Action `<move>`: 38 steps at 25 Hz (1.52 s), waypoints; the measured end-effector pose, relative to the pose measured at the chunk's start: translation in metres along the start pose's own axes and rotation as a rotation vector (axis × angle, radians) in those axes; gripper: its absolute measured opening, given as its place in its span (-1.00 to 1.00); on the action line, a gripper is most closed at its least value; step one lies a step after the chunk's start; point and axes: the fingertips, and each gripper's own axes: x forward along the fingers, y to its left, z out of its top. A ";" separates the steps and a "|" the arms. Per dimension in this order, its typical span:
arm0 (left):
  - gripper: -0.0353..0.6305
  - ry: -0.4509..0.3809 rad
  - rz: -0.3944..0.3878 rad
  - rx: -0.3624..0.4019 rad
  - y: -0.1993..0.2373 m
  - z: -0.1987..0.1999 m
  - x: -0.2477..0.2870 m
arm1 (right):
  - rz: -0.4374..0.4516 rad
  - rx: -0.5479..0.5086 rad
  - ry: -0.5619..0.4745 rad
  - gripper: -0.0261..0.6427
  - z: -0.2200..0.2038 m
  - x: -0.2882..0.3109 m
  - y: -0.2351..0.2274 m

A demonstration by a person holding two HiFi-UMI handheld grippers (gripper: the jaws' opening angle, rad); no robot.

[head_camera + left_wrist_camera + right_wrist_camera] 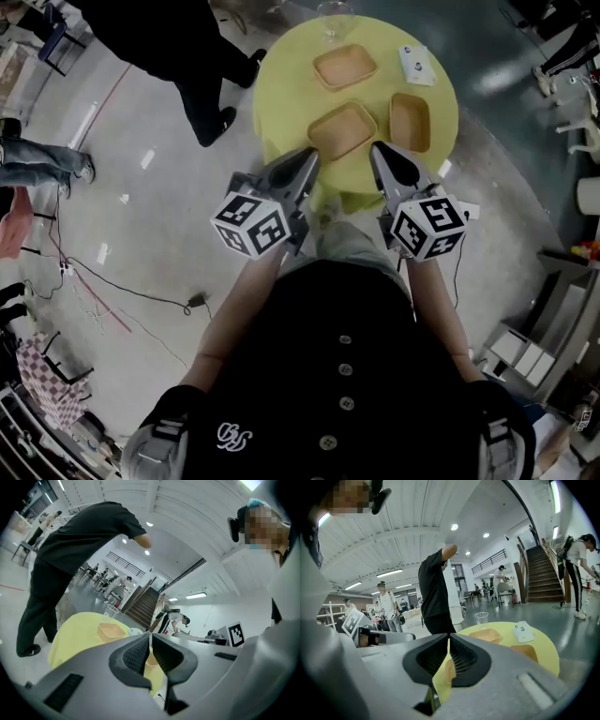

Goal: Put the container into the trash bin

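1. Evidently, head view: approach is the step in hand. The left gripper (309, 155) and right gripper (378, 150), both closed and empty, hover beside three empty containers (343, 130) on the yellow table (281, 84).
2. Left gripper view: jaws together, container (112, 630) ahead.
3. Right gripper view: likewise pressed together; next, open onto one container (486, 635). The trash bin is perhaps out of frame.

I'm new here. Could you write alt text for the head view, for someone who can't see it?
Seen from above, a person points a left claw and a right claw, both shut and empty, at a round yellow table. On it lie three shallow tan containers, a small white object and a clear cup.
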 end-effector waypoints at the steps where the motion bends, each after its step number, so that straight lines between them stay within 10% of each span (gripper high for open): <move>1: -0.81 0.007 0.011 -0.001 0.006 0.000 0.005 | 0.006 0.001 0.009 -0.91 0.001 0.008 -0.006; 32: -0.80 0.159 0.394 -0.225 0.116 -0.080 0.050 | 0.081 -0.058 0.474 -0.34 -0.091 0.115 -0.124; 38: -0.55 0.189 0.422 -0.286 0.126 -0.095 0.051 | 0.098 -0.086 0.538 -0.32 -0.105 0.126 -0.129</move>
